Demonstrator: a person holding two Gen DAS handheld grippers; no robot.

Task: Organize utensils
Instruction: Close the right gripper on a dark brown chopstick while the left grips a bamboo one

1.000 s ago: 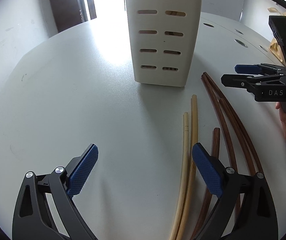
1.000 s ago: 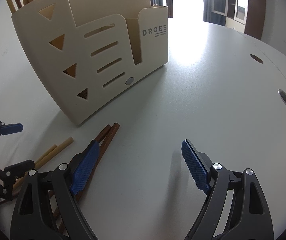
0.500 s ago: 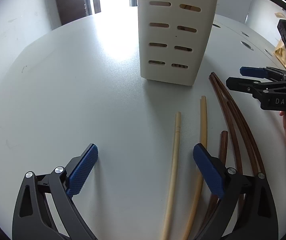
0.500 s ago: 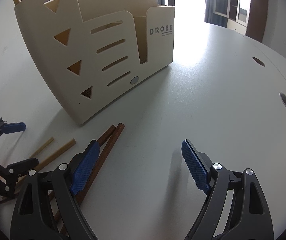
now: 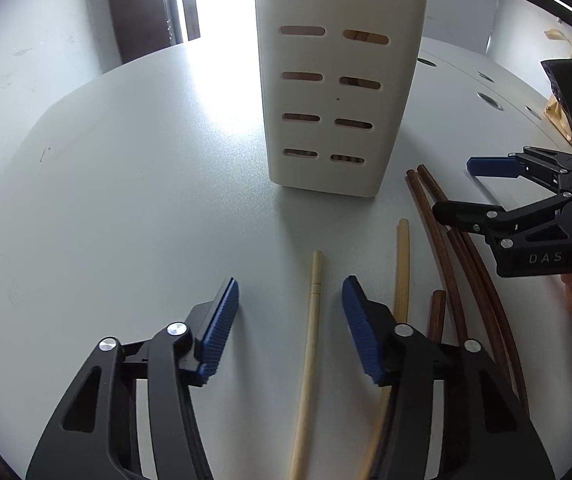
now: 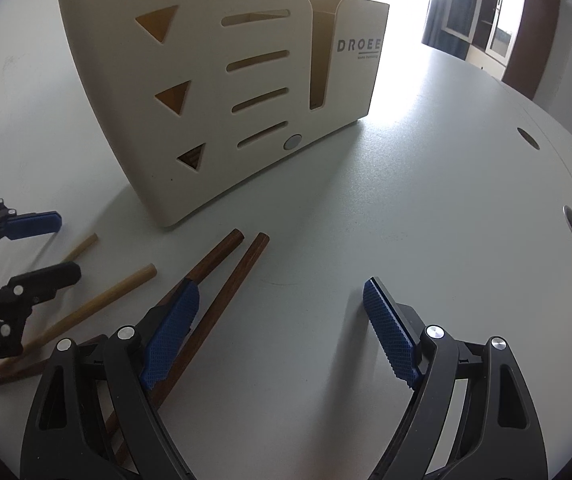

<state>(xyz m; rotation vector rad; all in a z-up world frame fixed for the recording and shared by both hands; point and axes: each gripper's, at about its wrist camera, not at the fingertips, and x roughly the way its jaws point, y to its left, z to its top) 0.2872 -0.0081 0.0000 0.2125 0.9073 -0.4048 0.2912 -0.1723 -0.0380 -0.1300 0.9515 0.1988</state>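
Step in hand: picking up a chopstick. Left tongs [image 5: 290,312] are closing astride the pale chopstick [image 5: 313,320], pads not yet touching; it lies flat on the worktop [image 5: 126,200] before the cream holder [image 5: 338,80]. Right tongs [image 6: 278,332] hang released near the dark chopsticks [image 6: 230,280]; next likely calls for pinching, lifting and dropping it into the holder.

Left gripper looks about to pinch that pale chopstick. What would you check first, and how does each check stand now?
1. Pale chopstick lies between the left gripper fingers: ok.
2. Pads pressing on it: not ok; jaws are closing, gaps on both sides.
3. Second pale chopstick outside the jaws: ok.
4. Right gripper clear of the left: ok; it is open over the brown chopsticks.
5. Holder upright: ok.
6. Free room inside the holder: cannot tell.
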